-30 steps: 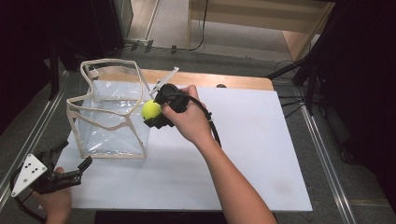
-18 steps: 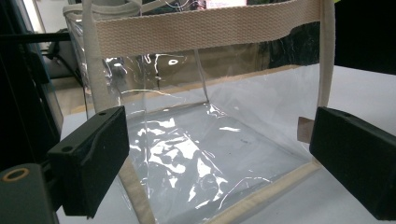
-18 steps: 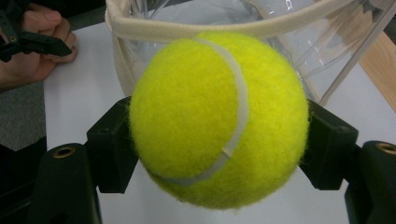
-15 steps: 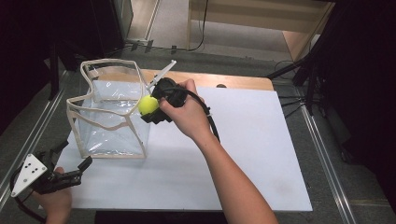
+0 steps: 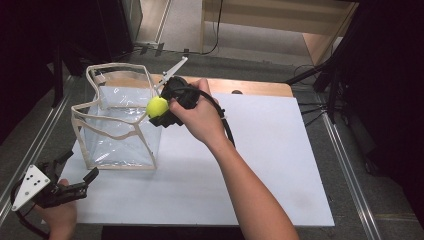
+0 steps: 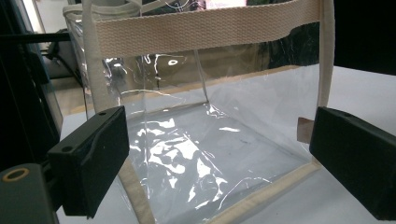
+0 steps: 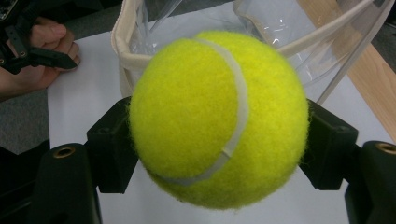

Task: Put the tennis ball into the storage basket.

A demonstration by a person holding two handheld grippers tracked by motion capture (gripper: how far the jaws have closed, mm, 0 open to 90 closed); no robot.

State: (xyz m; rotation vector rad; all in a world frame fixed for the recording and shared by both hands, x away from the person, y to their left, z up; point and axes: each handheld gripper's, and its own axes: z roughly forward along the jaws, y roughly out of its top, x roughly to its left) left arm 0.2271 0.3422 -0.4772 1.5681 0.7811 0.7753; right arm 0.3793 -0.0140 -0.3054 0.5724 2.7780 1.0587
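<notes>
A yellow-green tennis ball [image 5: 157, 106] [image 7: 219, 119] is clamped between the jaws of my right gripper [image 5: 161, 111], which holds it in the air just over the right rim of a clear plastic bag with beige webbing trim [image 5: 117, 127]. The bag stands open-topped on the white table [image 5: 260, 165], and its inside looks empty [image 6: 205, 154]. My left gripper [image 5: 75, 175] rests low at the table's front left corner, jaws wide apart, pointing at the bag's near side with nothing between its fingers [image 6: 93, 163].
A wooden strip [image 5: 260, 87] runs along the table's far edge behind the bag. A metal rail [image 5: 345, 165] borders the right side. The black cable [image 5: 227, 125] trails from the right gripper along the forearm.
The right hand has carried the ball slightly up and to the left, closer over the bag's rim. The left gripper has stayed where it was.
</notes>
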